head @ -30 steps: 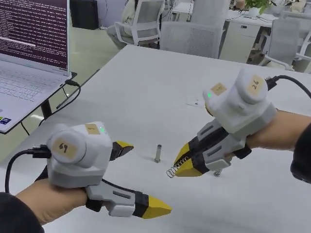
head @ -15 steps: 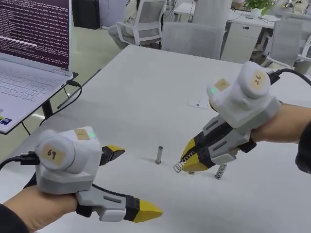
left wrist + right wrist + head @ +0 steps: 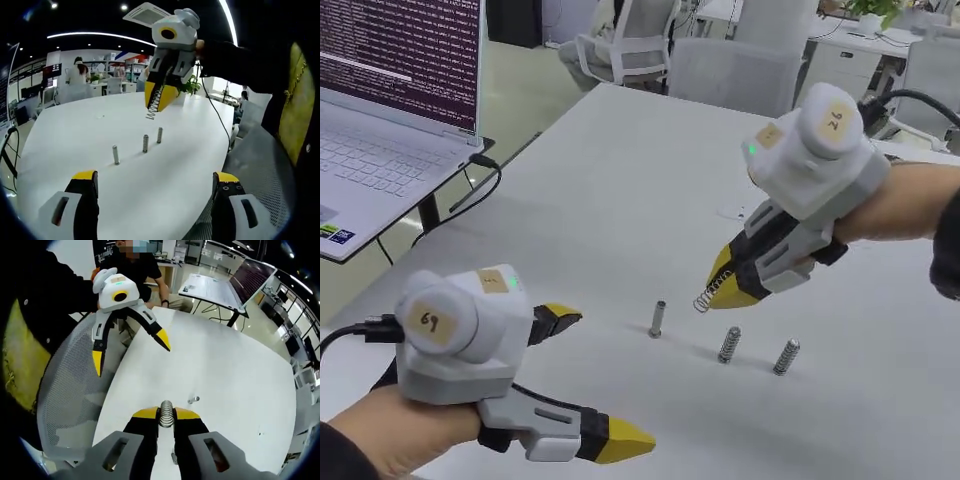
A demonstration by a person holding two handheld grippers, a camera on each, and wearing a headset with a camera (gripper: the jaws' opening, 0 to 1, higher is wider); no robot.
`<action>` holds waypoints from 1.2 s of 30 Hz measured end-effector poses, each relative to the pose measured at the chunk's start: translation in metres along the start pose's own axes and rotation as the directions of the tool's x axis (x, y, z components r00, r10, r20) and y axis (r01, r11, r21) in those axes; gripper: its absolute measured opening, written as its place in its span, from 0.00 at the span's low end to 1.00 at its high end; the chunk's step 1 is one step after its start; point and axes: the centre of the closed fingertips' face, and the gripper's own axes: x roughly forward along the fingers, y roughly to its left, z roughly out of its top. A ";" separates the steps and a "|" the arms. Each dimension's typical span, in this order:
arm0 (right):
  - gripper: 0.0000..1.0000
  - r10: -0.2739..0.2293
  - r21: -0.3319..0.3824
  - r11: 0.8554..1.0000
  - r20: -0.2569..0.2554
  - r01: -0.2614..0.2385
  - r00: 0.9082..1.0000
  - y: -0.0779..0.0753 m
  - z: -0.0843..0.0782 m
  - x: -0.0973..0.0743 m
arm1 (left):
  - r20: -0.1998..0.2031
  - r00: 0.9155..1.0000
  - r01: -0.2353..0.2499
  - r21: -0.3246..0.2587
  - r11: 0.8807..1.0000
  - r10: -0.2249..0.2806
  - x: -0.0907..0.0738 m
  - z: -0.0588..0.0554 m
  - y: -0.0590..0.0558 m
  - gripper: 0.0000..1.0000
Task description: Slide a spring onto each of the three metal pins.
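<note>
Whereas the middle pin (image 3: 729,345) and right-hand pin (image 3: 786,357) already carry springs (image 3: 728,350), the right gripper (image 3: 725,290) clamps a third spring (image 3: 707,293) upper right of the bare pin (image 3: 657,319); the left gripper (image 3: 600,378), lower left, gapes wide.

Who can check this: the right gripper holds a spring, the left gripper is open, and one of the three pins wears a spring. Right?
Not quite. Two pins wear springs, not one: the head view shows the middle pin and right pin sprung, the left pin bare. The right gripper does hold a spring, and the left gripper is open.
</note>
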 end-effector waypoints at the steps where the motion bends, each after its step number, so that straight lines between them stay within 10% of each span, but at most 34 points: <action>1: 0.08 -0.002 -0.004 1.000 -0.008 0.002 1.000 -0.003 0.000 0.002 | -0.001 1.000 -0.001 0.000 1.000 0.001 0.000 0.000 0.000 0.92; 15: 0.08 0.011 -0.034 0.999 -0.123 -0.015 0.992 -0.052 -0.008 0.035 | -0.006 1.000 -0.011 -0.011 1.000 0.011 0.000 -0.008 0.006 0.91; 36: 0.08 0.061 -0.049 0.996 -0.213 -0.073 0.975 -0.066 -0.022 0.081 | -0.024 1.000 -0.005 -0.031 1.000 0.004 0.003 -0.017 0.004 0.88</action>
